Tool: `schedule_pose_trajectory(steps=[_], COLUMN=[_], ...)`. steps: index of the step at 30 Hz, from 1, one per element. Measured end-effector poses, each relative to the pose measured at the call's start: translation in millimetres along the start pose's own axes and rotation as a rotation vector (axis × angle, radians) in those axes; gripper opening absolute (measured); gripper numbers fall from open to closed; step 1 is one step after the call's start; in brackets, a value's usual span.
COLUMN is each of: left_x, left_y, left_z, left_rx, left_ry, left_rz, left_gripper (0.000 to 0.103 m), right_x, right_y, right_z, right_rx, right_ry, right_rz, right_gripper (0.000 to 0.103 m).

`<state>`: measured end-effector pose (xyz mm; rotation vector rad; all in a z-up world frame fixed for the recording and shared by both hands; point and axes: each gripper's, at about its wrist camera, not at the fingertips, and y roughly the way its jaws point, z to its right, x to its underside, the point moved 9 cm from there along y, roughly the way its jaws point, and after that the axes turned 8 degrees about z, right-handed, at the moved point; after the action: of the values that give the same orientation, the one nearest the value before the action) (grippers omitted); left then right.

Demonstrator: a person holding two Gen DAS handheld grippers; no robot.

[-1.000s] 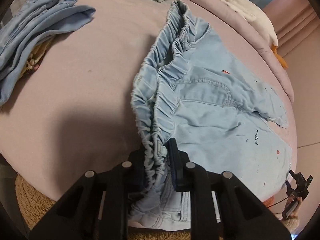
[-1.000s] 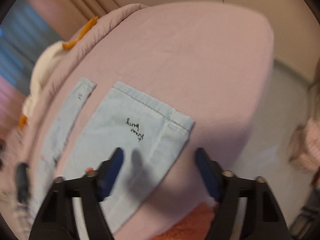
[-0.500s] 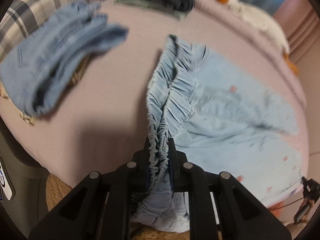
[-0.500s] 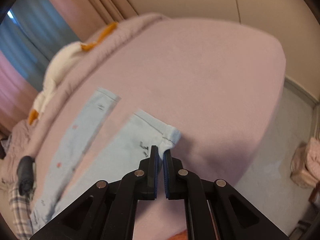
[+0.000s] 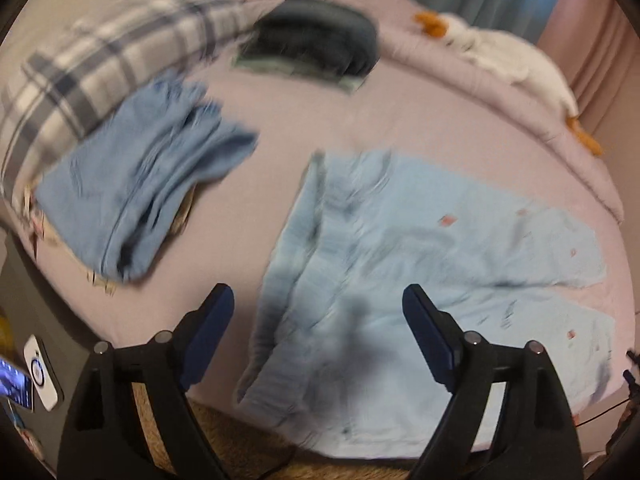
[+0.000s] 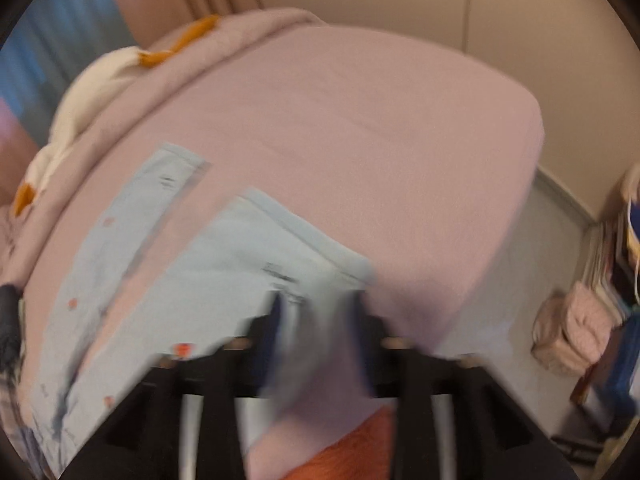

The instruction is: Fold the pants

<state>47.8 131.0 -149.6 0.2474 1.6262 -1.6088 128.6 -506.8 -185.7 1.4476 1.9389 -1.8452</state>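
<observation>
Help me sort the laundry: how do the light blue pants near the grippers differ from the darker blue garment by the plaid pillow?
The light blue pants lie spread flat, both legs out; the darker blue garment is bunched in folds. The pants are paler with small red marks; the garment shows none. Both rest on the pink bed.

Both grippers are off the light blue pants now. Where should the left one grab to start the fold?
Probably the gathered waistband of the light blue pants, from the near bed edge: it is the thick ridge, and the left gripper, its jaws opening and empty, hangs over it.
</observation>
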Motion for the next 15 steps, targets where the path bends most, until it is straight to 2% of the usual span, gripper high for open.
schedule_pose_trajectory(steps=[1, 4, 5, 8, 10, 15], left_x=[-4.8, -15.5, -18.6, -20.7, -18.2, -15.2], left_y=[-2.3, 1.8, 6.9, 19.7, 22.9, 34.7], left_z=[8.4, 32.6, 41.4, 66.3, 82.1, 106.9], left_rx=[0.015, 0.076, 0.089, 0.121, 0.136, 0.142], left_ry=[0.006, 0.021, 0.017, 0.018, 0.032, 0.039], left_rz=[0.004, 0.013, 0.007, -0.014, -0.03, -0.067], left_gripper=[0.087, 0.087, 0.087, 0.087, 0.087, 0.087], right_x=[-5.1, -18.9, -24.8, -28.1, -27.4, -18.4], right_y=[-6.5, -20.2, -22.6, -15.7, -2.8, 45.7], right_z=[-14.1, -66.2, -91.5, -146.9, -187.3, -270.0], right_rx=[-0.032, -0.145, -0.21, -0.339, -0.392, -0.383], right_ry=[-0.01, -0.046, -0.057, -0.081, -0.102, -0.16], right_rz=[0.011, 0.016, 0.009, -0.051, -0.108, -0.23], right_gripper=[0.07, 0.07, 0.071, 0.072, 0.072, 0.072])
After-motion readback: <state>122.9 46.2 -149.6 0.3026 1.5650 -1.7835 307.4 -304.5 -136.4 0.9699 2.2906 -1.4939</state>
